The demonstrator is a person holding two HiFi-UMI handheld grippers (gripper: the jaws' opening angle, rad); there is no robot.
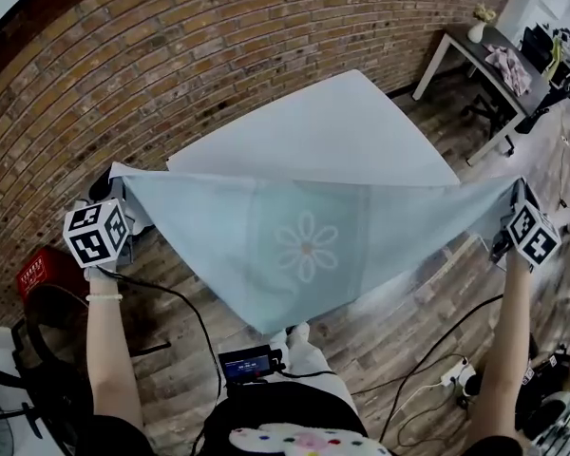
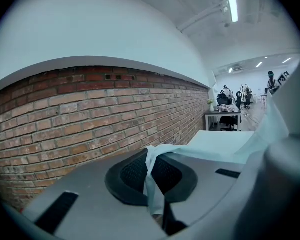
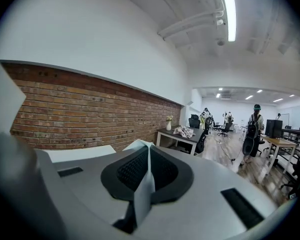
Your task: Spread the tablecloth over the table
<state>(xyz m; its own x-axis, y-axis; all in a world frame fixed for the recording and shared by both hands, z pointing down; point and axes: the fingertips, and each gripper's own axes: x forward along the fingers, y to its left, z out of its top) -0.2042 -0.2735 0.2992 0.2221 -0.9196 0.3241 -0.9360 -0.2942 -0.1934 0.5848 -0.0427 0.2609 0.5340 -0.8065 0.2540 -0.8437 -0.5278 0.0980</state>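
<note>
A pale blue tablecloth with a white flower print hangs stretched in the air between my two grippers, its lower corner drooping toward the person's feet. Beyond it stands the white table, bare. My left gripper is shut on the cloth's left corner; in the left gripper view the cloth is pinched between the black pads. My right gripper is shut on the right corner, and the cloth edge runs between its closed pads.
A brick wall runs behind the table. A second desk with a vase and clutter stands at the far right. Cables and a power strip lie on the wooden floor. A red crate sits at the left. People stand in the distance.
</note>
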